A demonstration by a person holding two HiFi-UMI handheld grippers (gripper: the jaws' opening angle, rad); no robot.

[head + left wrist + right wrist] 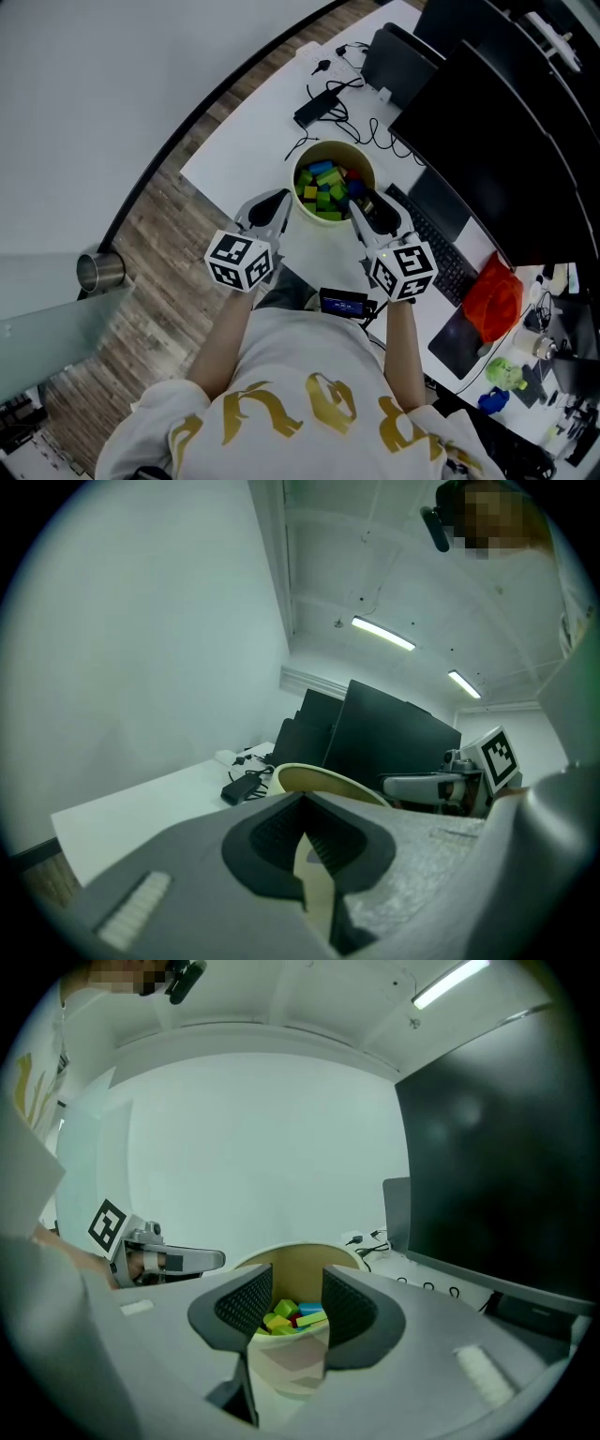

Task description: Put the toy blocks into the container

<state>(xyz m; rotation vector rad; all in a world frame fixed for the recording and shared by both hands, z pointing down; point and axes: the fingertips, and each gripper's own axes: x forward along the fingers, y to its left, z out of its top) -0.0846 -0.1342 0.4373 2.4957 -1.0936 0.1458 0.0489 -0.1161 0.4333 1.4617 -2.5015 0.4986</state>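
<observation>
My left gripper (279, 202) looks clenched on the container (333, 144) rim, can't swear to it. Right gripper (364, 208) straddles the other rim, jaws released, by the desk's (244, 150) near edge.

The head view is looking steeply down from above onto the counter (246, 148) and tub (334, 144). The gripper views are riding low and close, looking along the left tongs (305, 841) and right tongs (298, 1299), both facing that tub from opposite sides.

Cream container (334, 143); green, blue, yellow, red blocks (323, 193)
</observation>
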